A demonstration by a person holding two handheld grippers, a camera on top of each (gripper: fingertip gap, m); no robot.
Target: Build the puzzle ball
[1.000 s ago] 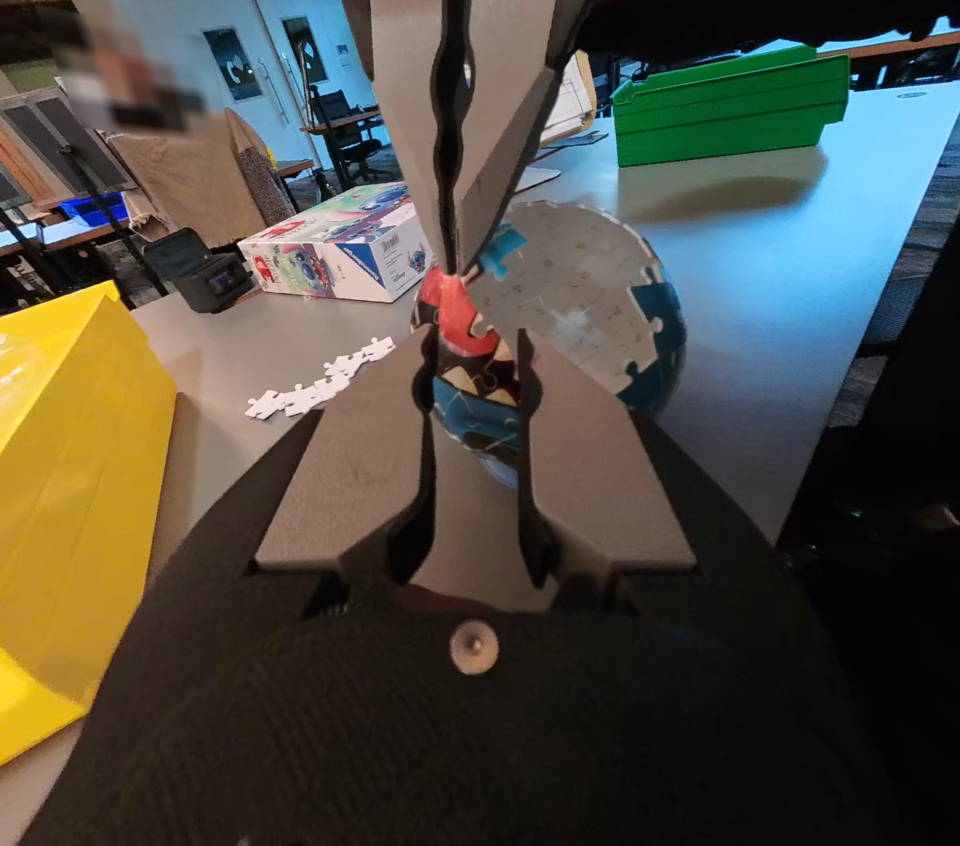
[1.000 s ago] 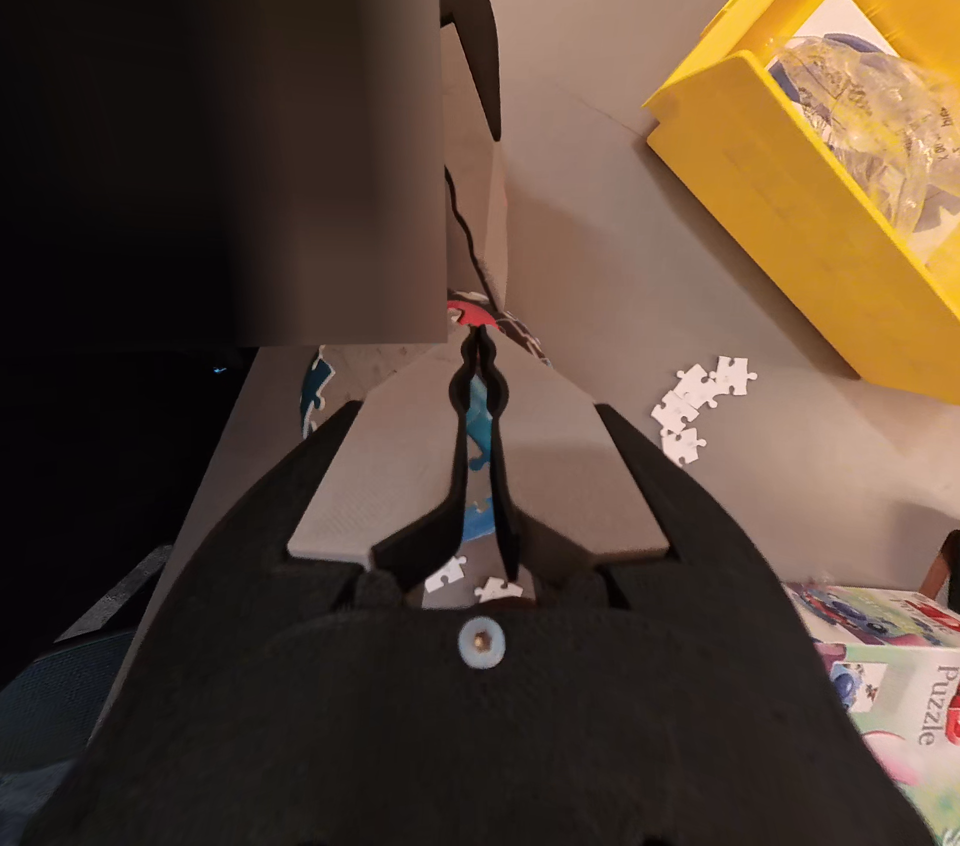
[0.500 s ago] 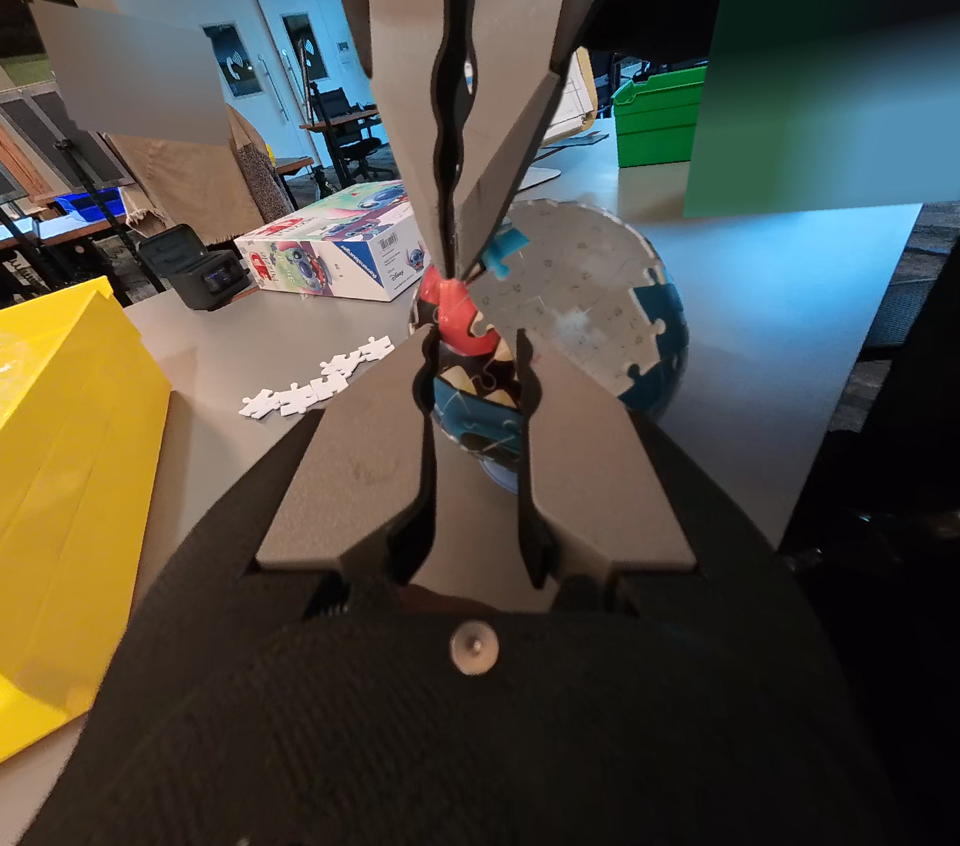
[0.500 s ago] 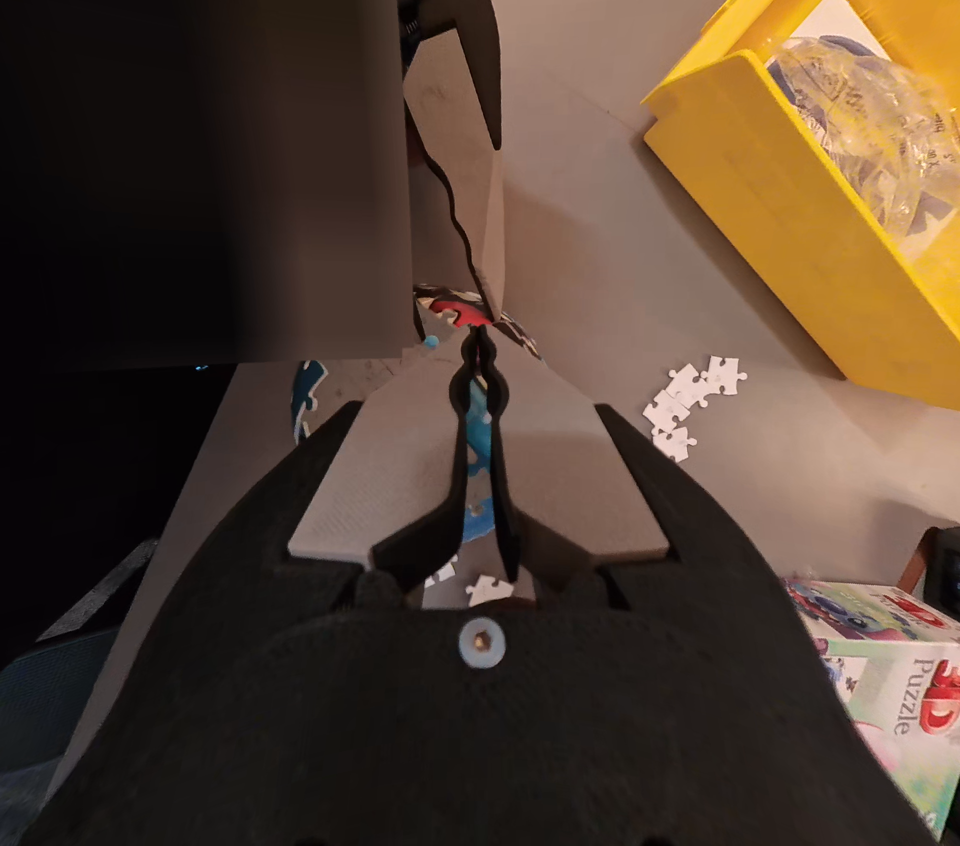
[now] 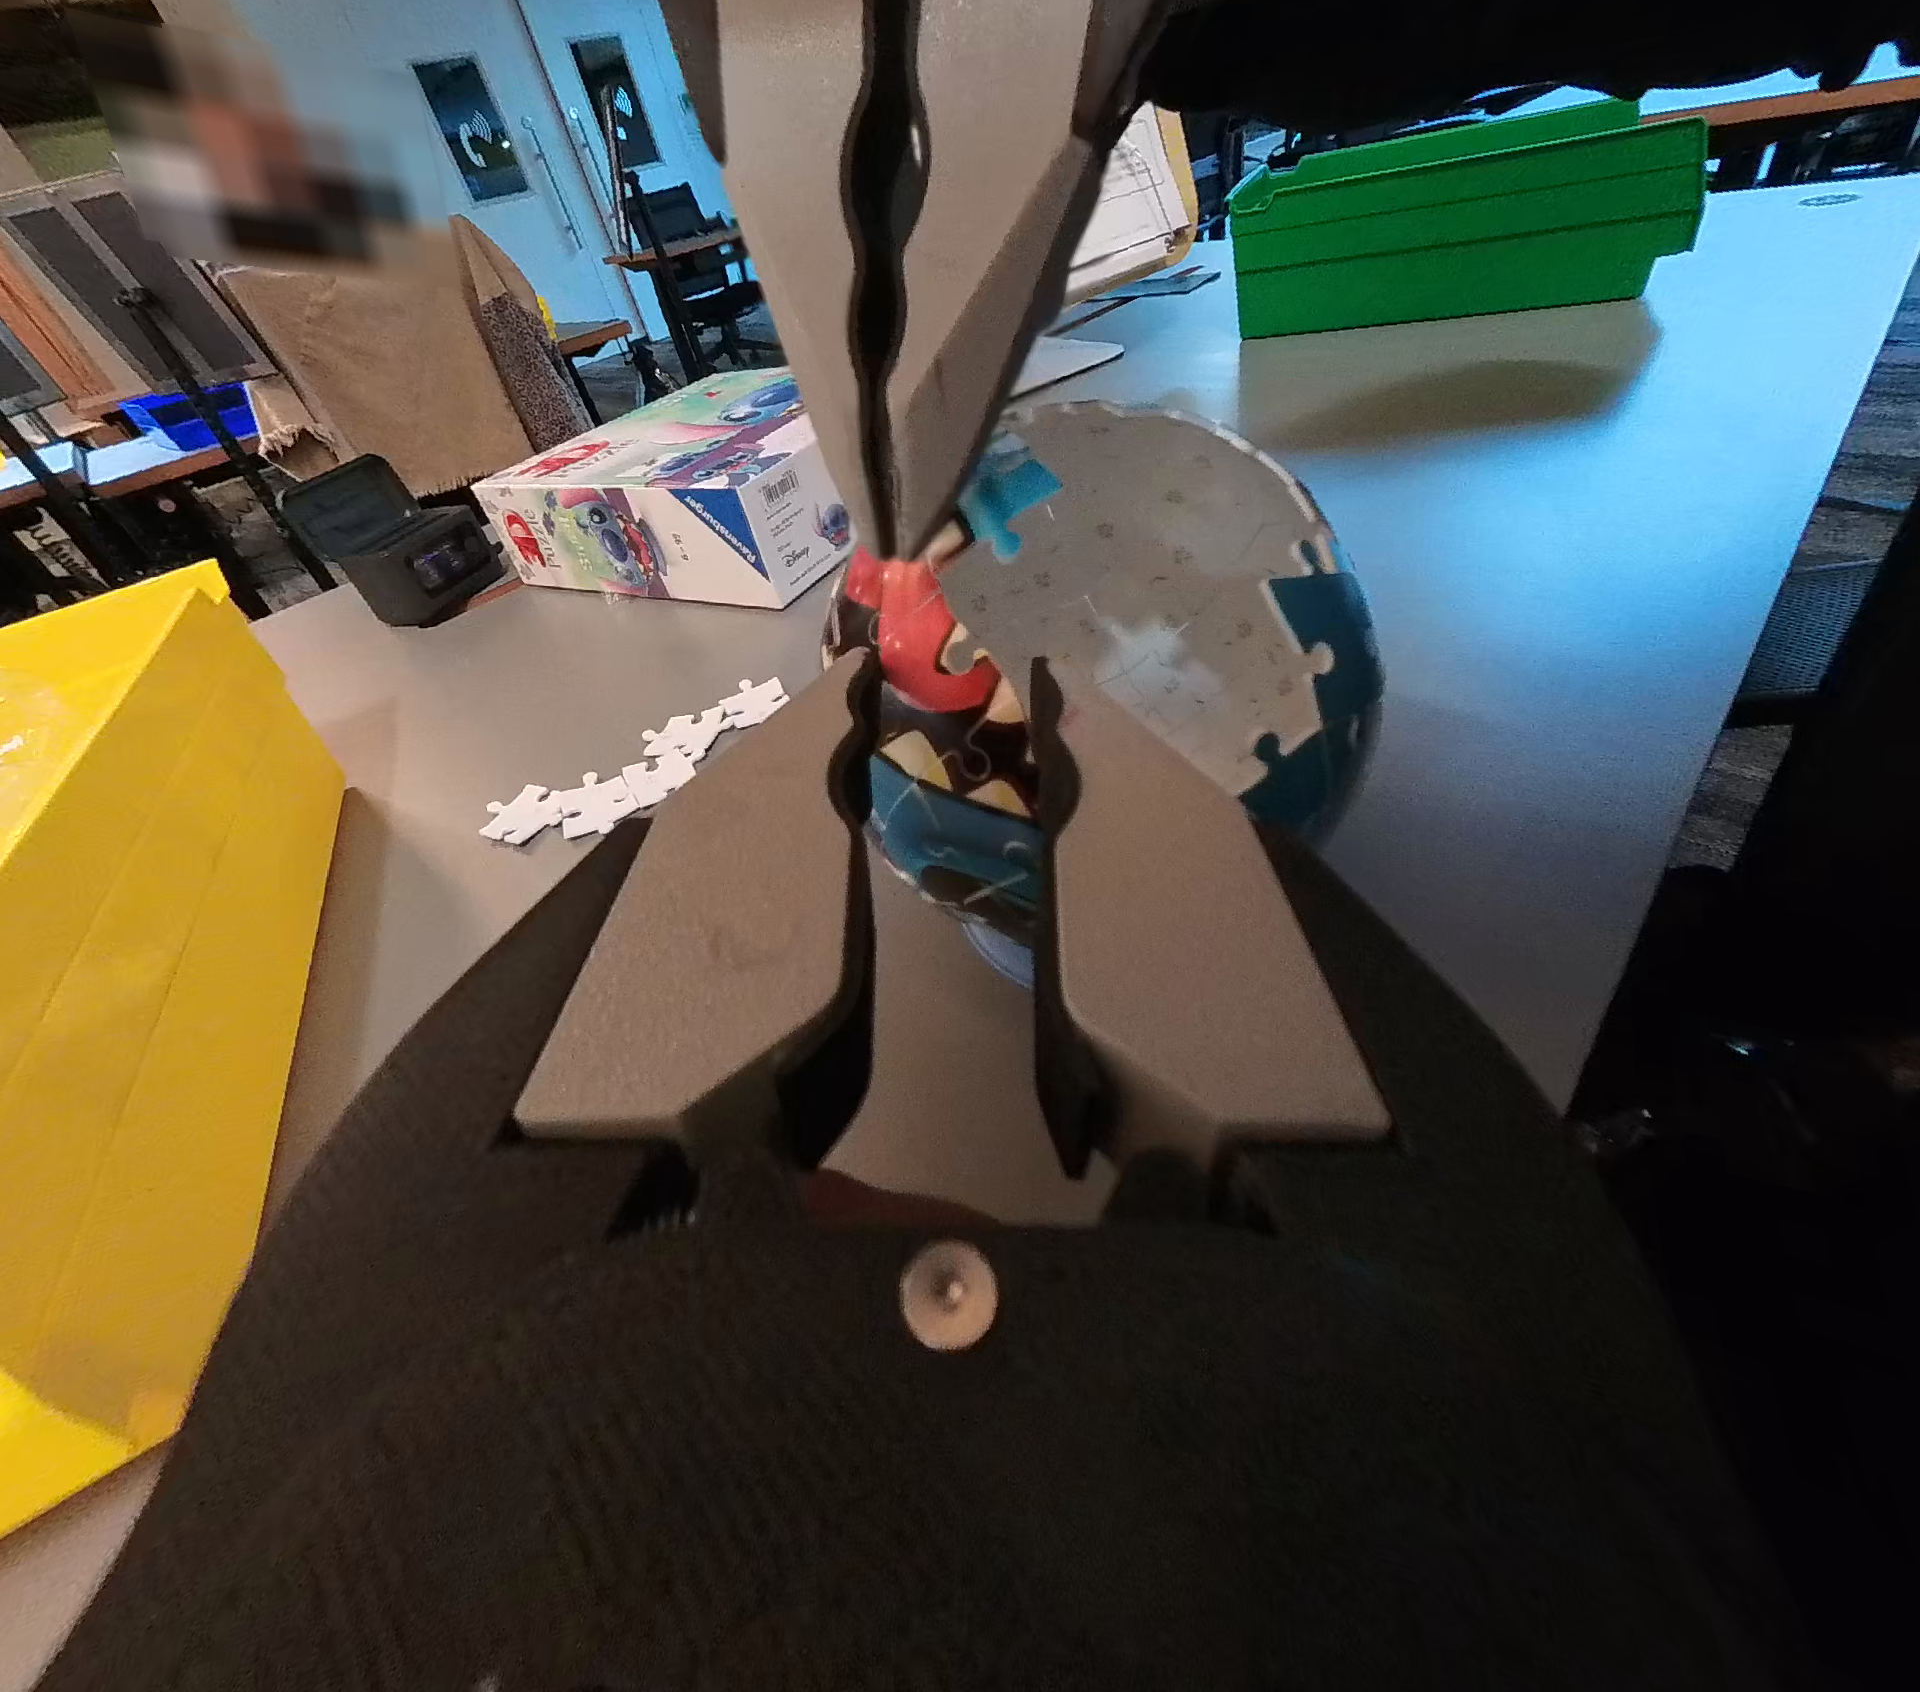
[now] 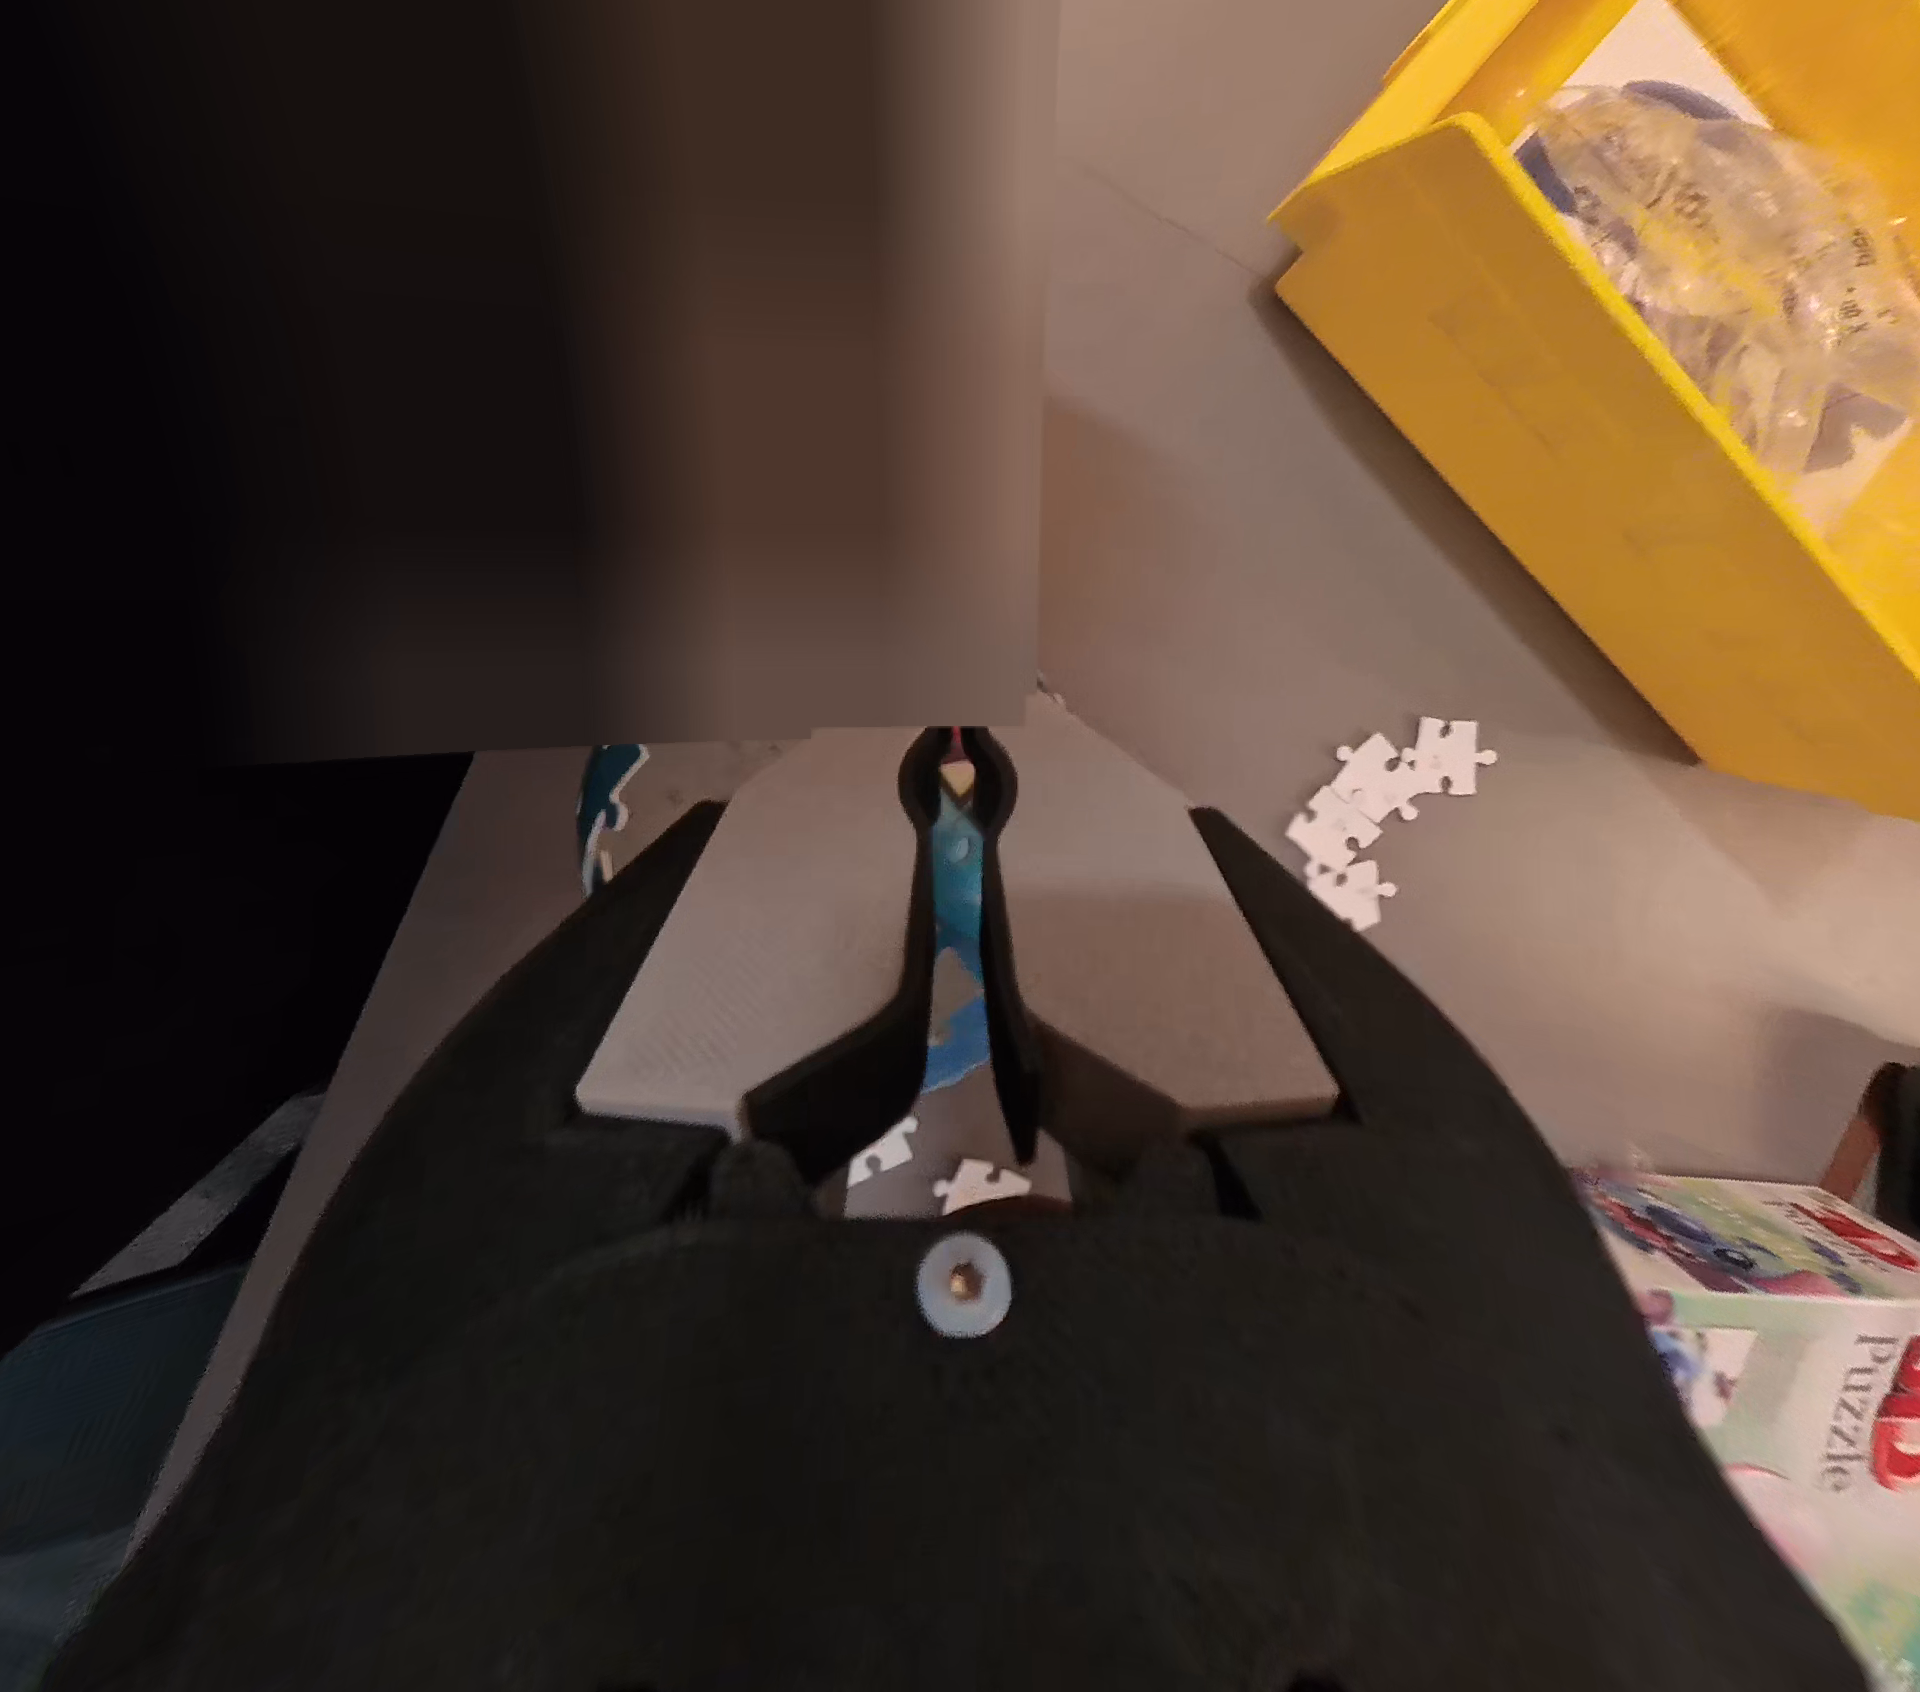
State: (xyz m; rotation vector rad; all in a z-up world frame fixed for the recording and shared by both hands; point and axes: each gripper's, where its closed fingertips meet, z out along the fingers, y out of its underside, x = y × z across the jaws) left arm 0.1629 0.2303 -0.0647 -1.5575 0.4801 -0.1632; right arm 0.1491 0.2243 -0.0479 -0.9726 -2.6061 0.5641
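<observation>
The puzzle ball (image 5: 1164, 634) is a partly built shell, grey inside and blue, black and red outside, at the table's near edge. My left gripper (image 5: 951, 686) is shut on its near wall, which shows between the fingers. My right gripper (image 5: 894, 546) comes down from above, shut on a red puzzle piece (image 5: 914, 645) at the ball's rim. A light blue piece (image 5: 1013, 494) sticks up from the rim beside it. In the right wrist view my right gripper (image 6: 958, 754) is shut, with the ball (image 6: 608, 795) below it; a blurred patch hides the left gripper.
Loose white pieces (image 5: 634, 775) lie on the grey table left of the ball, also in the right wrist view (image 6: 1371, 811). A yellow bin (image 5: 125, 915) holding a plastic bag (image 6: 1704, 271) stands to the left. The puzzle box (image 5: 665, 520), a black case (image 5: 405, 541) and green bins (image 5: 1455, 240) stand behind. Only a small space, under 4 cm, lies between the two pairs of fingers.
Both grippers keep their hold at the ball's rim. The right wrist view has shifted slightly over the table; the ball stays put in the left gripper.
</observation>
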